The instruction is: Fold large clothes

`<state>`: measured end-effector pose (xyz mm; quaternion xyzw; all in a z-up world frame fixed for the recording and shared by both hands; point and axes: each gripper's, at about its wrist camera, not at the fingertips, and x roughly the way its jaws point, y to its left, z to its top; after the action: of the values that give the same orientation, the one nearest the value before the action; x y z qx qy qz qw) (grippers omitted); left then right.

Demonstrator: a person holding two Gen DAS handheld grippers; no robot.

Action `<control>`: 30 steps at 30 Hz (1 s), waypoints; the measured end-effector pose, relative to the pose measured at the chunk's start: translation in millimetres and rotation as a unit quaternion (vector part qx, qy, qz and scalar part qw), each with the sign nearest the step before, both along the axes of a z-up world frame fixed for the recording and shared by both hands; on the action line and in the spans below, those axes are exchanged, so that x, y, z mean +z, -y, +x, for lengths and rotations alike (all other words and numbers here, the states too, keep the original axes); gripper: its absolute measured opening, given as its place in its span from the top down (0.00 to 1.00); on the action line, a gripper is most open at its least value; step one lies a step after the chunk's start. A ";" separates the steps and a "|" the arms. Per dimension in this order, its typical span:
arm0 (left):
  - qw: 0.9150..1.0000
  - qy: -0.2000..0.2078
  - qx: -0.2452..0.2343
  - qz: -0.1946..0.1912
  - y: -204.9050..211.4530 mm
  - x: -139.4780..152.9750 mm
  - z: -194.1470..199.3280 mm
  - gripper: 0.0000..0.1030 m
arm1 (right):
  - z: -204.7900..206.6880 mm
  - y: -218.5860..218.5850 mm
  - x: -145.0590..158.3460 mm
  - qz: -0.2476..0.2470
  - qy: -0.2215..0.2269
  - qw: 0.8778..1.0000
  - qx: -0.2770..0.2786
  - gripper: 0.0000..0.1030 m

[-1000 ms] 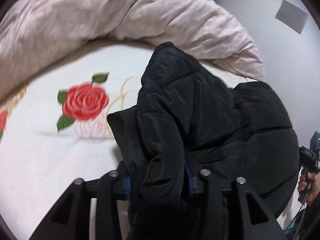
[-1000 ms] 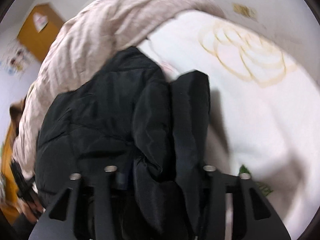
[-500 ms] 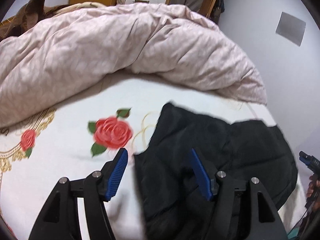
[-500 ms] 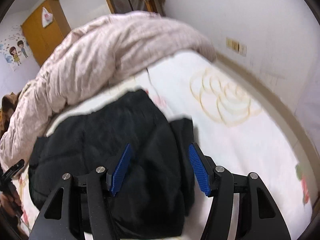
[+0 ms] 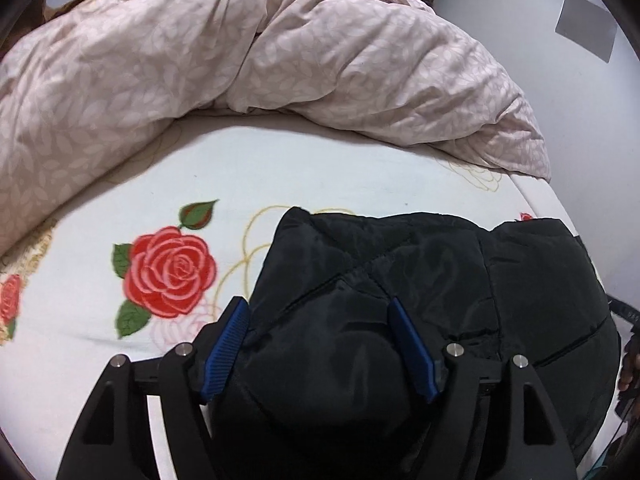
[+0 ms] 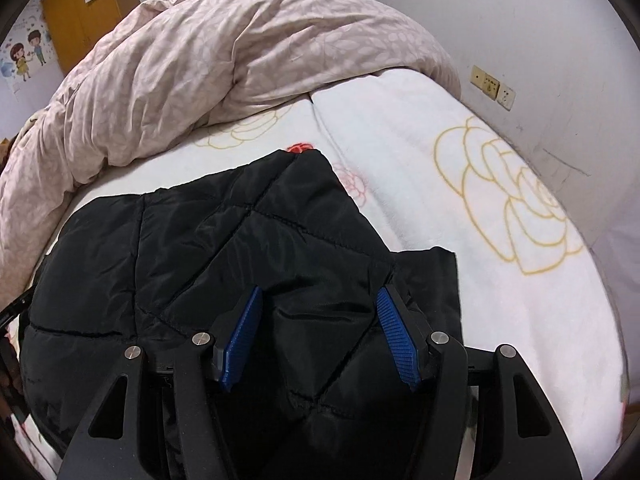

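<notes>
Currently, left wrist view: left gripper (image 5: 318,346) has its jaws spread wide, blue pads (image 5: 226,350) on either side of a bulge of the black padded jacket (image 5: 400,300), not clamping it. Jacket lies folded on the bed sheet (image 5: 320,168), filling the frame from 4 to 7 o'clock, quilted seams visible across the top. Red rose print (image 5: 170,272) on the sheet sits at 9 o'clock, just beside the jacket's left edge; a second smaller rose shows at the far left rim. Pink leaf-pattern duvet (image 5: 280,60) is heaped across the top, 10 to 2 o'clock, apart from the jacket. Grey rectangular patch (image 5: 586,32) on the wall at 2 o'clock. Sliver of a hand (image 5: 628,364) at the 4 o'clock rim, blurred.

Right wrist view: right gripper (image 6: 320,338) likewise has jaws parted, pads straddling a jacket (image 6: 200,260) fold with a gap on both sides. Jacket covers 6 to 10 o'clock; a flat flap sticks out toward 4 o'clock. Sheet (image 6: 520,320) bare at 3 o'clock with a gold outline flower print (image 6: 504,192). Duvet (image 6: 220,60) piled at 11 to 1 o'clock. Wall outlet plate (image 6: 492,88) at 2 o'clock. Orange cabinet door (image 6: 86,12) at 11 o'clock with a paper hanging on it; cartoon sticker of two kids (image 6: 24,56) at 10 o'clock.

No containers in either view. No legible writing or brand marks; the paper on the cabinet is too small to read.
</notes>
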<state>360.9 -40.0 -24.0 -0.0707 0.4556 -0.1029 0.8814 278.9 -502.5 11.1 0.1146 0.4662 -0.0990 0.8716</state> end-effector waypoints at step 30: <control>0.998 0.044 -0.052 0.013 -0.3 125.0 -282.2 0.16 | -244.8 -181.0 119.6 -0.020 0.075 0.996 0.042 0.41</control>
<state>78.7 -39.7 101.0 -0.0311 0.4210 -0.1456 0.8948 34.2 -321.5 130.7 0.0843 0.4021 -0.0627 0.9096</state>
